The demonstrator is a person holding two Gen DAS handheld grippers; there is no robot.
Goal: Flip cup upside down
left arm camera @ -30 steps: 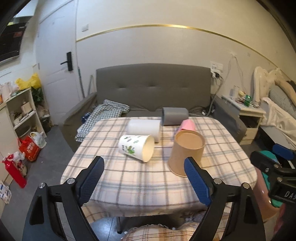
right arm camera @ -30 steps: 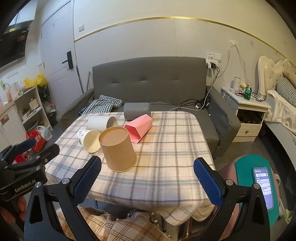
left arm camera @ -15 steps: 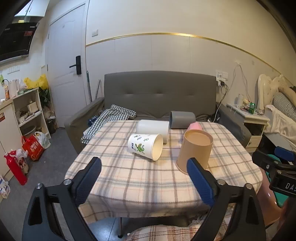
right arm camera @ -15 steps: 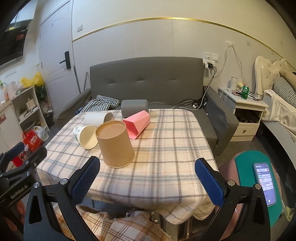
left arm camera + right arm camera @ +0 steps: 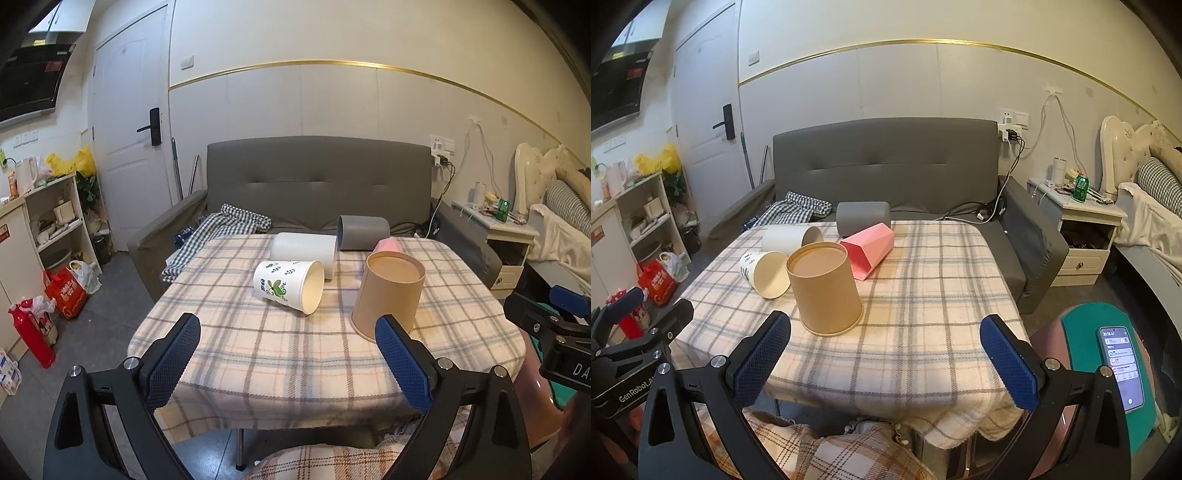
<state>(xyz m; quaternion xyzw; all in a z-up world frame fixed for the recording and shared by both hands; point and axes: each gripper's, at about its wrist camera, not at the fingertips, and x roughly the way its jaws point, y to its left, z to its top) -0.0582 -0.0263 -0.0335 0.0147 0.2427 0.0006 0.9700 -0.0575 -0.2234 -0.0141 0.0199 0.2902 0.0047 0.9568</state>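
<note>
Several cups lie on a plaid-covered table (image 5: 295, 354). A brown paper cup (image 5: 388, 293) (image 5: 824, 290) stands upside down, base up. A white cup with green leaves (image 5: 288, 286) (image 5: 764, 273) lies on its side. A plain white cup (image 5: 303, 251) (image 5: 790, 238), a grey cup (image 5: 364, 232) (image 5: 863, 218) and a pink cup (image 5: 868, 249) (image 5: 388, 245) lie on their sides behind. My left gripper (image 5: 288, 362) is open and empty at the table's near edge. My right gripper (image 5: 886, 363) is open and empty at the near edge, right of the brown cup.
A grey sofa (image 5: 317, 184) stands behind the table with a checked cloth (image 5: 221, 229) on it. A shelf (image 5: 55, 221) and bags are at left. A nightstand (image 5: 1082, 229) and bed are at right. A phone (image 5: 1121, 367) lies on a green stool.
Both grippers have tilted up and drawn back a little from the table; the cups have not moved. Both stay open.
</note>
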